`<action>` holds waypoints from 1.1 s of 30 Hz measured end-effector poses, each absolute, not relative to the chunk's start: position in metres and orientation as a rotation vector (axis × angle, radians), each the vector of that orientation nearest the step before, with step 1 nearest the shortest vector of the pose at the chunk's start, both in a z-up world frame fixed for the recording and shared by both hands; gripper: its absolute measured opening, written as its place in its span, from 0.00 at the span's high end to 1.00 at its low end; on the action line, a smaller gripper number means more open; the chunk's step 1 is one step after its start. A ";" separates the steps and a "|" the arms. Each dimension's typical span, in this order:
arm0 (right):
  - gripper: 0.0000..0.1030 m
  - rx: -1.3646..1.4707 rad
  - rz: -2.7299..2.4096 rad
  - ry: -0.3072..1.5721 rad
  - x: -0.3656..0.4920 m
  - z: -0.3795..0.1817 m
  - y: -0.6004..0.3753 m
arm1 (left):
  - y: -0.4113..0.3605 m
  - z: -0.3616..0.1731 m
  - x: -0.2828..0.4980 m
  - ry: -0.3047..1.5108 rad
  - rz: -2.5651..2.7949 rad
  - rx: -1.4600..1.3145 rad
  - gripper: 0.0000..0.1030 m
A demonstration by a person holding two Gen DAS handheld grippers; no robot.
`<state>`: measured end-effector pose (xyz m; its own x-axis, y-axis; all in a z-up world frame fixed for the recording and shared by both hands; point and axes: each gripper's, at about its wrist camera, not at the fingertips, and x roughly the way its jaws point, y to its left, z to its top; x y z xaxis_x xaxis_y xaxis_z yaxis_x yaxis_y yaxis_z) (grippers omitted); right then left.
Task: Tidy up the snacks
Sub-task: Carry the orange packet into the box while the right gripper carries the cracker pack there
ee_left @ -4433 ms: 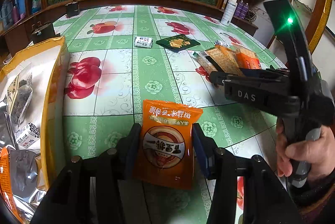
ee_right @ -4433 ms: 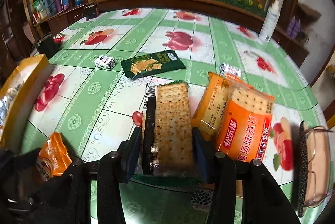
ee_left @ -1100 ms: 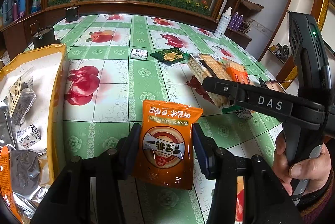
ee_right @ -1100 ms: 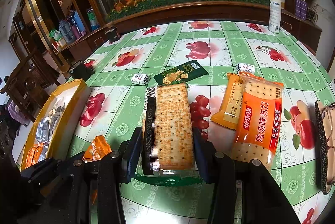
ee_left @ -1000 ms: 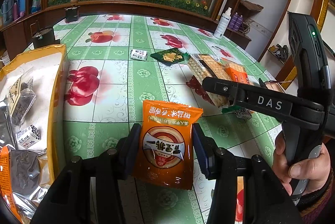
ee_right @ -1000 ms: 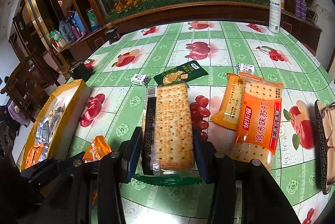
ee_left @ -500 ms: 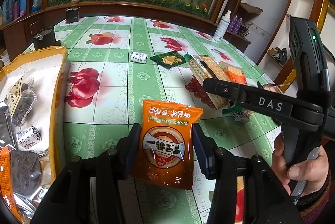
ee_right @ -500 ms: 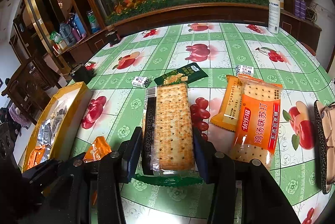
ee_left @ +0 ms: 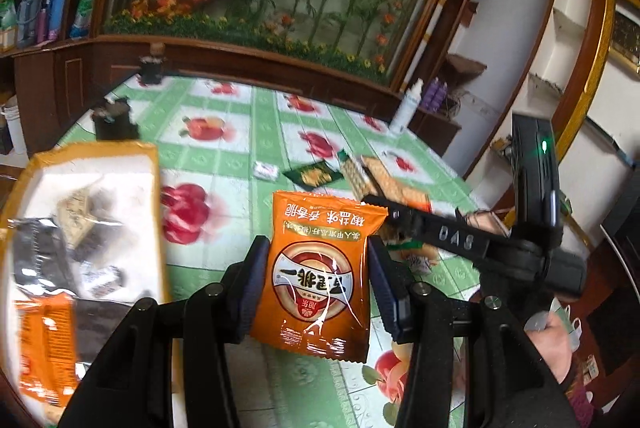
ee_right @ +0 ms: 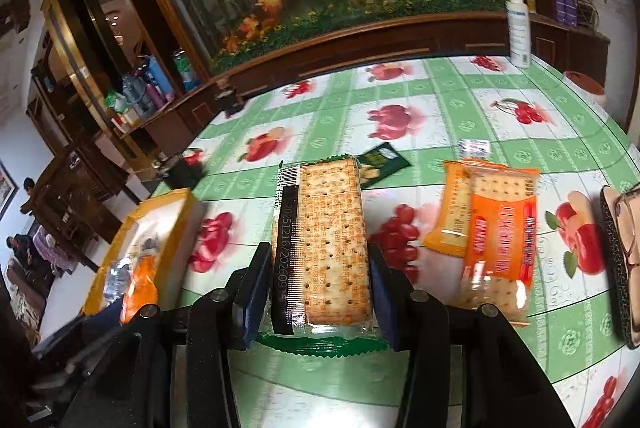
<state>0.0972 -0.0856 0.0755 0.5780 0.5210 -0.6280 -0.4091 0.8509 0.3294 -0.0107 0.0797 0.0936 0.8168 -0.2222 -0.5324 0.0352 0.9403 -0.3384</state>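
Observation:
My left gripper is shut on an orange snack packet and holds it in the air above the table, just right of the yellow box. The box holds several silver, dark and orange packets. My right gripper is shut on a long clear pack of crackers, lifted off the green fruit-print tablecloth. In the right wrist view the yellow box lies far to the left. A hand grips the right tool at the left wrist view's right edge.
Two orange cracker packs lie right of my right gripper, with a dark green packet and a small white packet behind. A glasses case sits at the right edge. A spray bottle stands at the back.
The left gripper has risen with the orange packet and tilted up, and the yellow box now looms larger at lower left. The right gripper has lifted a little with the crackers.

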 end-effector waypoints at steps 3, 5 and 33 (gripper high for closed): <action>0.52 0.139 0.583 0.777 0.086 0.079 -0.070 | 0.101 0.101 -0.025 0.578 -0.105 -0.345 0.53; 0.52 0.125 0.605 0.774 0.079 0.081 -0.060 | 0.117 0.104 -0.033 0.566 -0.078 -0.361 0.53; 0.51 0.051 0.863 0.907 0.075 0.066 0.139 | 0.250 0.048 -0.068 0.567 0.209 -0.509 0.53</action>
<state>0.0751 0.1390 0.0658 0.3136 0.6745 -0.6683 -0.6337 0.6728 0.3818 -0.0683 0.2497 0.0482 0.8266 0.0511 -0.5605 -0.3249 0.8565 -0.4010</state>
